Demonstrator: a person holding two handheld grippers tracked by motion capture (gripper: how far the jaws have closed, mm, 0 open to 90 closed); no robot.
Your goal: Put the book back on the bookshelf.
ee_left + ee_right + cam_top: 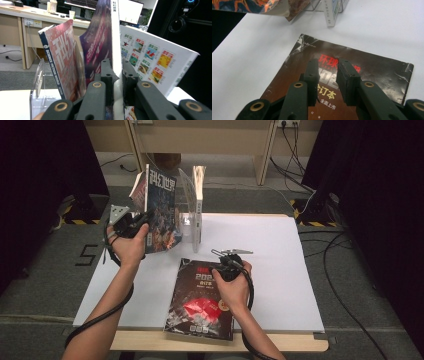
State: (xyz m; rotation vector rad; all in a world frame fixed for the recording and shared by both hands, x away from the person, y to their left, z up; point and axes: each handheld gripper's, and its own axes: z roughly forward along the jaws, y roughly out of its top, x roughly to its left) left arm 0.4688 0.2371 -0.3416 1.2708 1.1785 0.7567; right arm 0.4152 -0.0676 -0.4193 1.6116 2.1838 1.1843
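The left tongs (142, 222) are clamped on the edge of an upright magazine (161, 212), held in the air just left of the clear acrylic stand (189, 195) at the back of the white worktop (280, 265). In the left gripper view the jaws pinch its white spine, with a red-covered magazine (63, 57) leaning beside the stand. In front of the stand, a dark magazine (202, 300) lies flat on the worktop; the right tongs (325, 75) hover over its cover, jaws apart and holding nothing.
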